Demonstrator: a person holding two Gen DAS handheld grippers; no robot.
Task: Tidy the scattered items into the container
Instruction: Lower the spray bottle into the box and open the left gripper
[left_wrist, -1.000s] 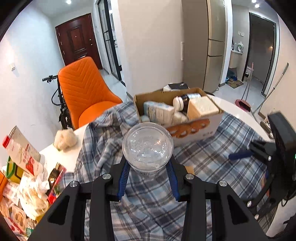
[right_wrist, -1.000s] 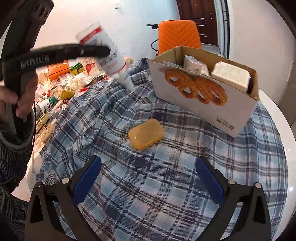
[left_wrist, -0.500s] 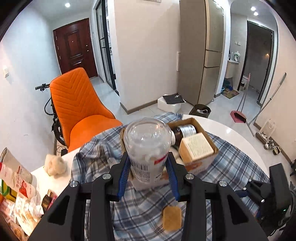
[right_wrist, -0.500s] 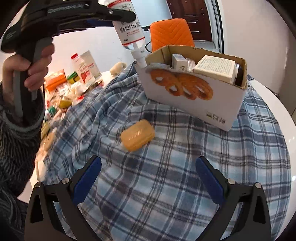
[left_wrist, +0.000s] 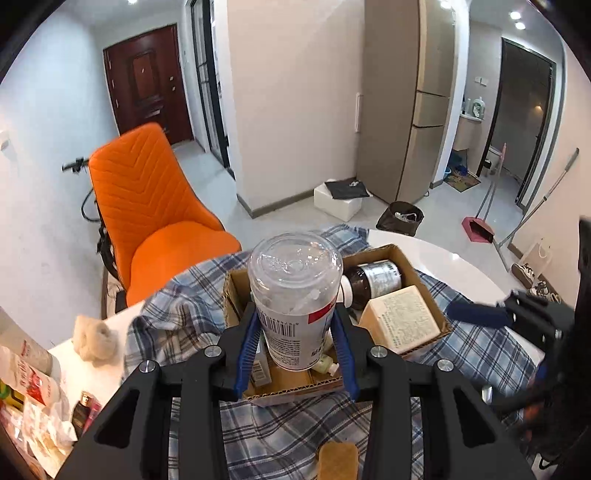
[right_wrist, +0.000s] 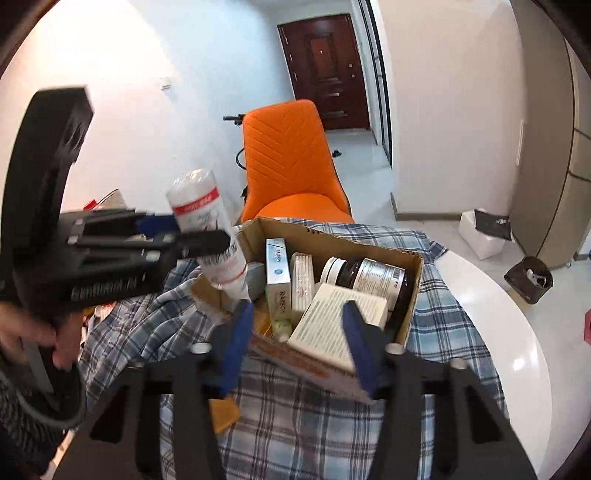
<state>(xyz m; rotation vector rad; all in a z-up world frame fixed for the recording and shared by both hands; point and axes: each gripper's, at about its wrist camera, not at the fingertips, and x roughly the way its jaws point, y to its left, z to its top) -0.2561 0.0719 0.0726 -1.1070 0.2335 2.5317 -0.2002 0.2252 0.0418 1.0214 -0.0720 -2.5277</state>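
Gripping a clear bottle (left_wrist: 295, 295) between its blue pads, the left claw (left_wrist: 295, 354) holds it above the cardboard box (left_wrist: 236, 291) on the desk. The right claw (right_wrist: 299, 345) stands apart and empty, near the box's front wall. Behind sits an orange chair (right_wrist: 291, 162).

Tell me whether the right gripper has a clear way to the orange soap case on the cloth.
Probably yes. The right gripper is open and holds nothing, and the orange soap case lies bare on the plaid cloth, in front of the cardboard box. The left gripper, clamping the bottle, is over the box.
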